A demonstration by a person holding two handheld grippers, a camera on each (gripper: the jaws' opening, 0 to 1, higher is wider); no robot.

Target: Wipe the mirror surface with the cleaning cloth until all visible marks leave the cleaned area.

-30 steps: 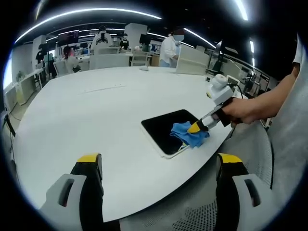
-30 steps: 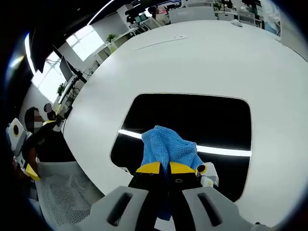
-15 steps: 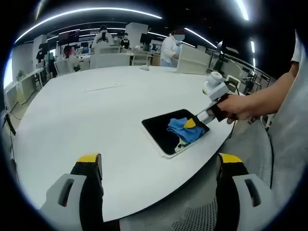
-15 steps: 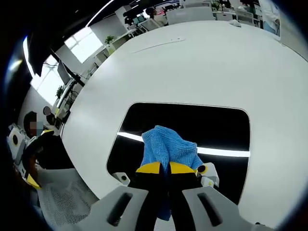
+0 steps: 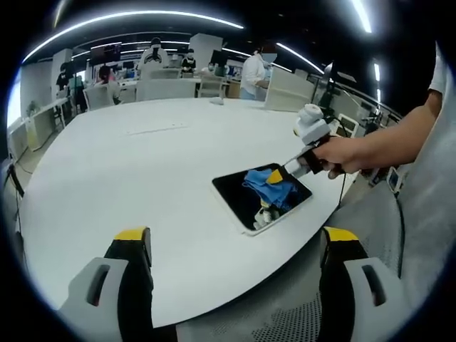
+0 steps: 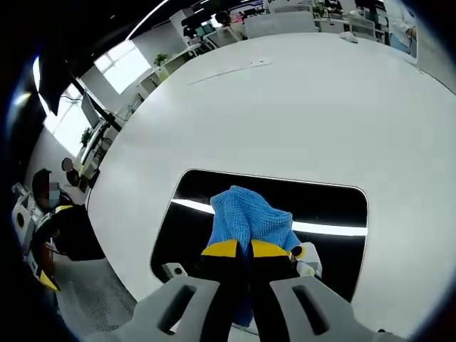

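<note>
With our right gripper (image 6: 248,249) clamped on the blue microfibre cloth (image 6: 249,217), we should press flat across the dark rectangular mirror (image 6: 324,206), whose marks seem too faint to spot, while our left gripper (image 5: 235,246) hangs open.

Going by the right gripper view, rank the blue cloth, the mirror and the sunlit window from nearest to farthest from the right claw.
1. Blue cloth: pinched in the right claw, straight ahead.
2. Mirror: lying flat on the white table, under the cloth.
3. Sunlit window: beyond the table's far edge, upper left of the view.
</note>
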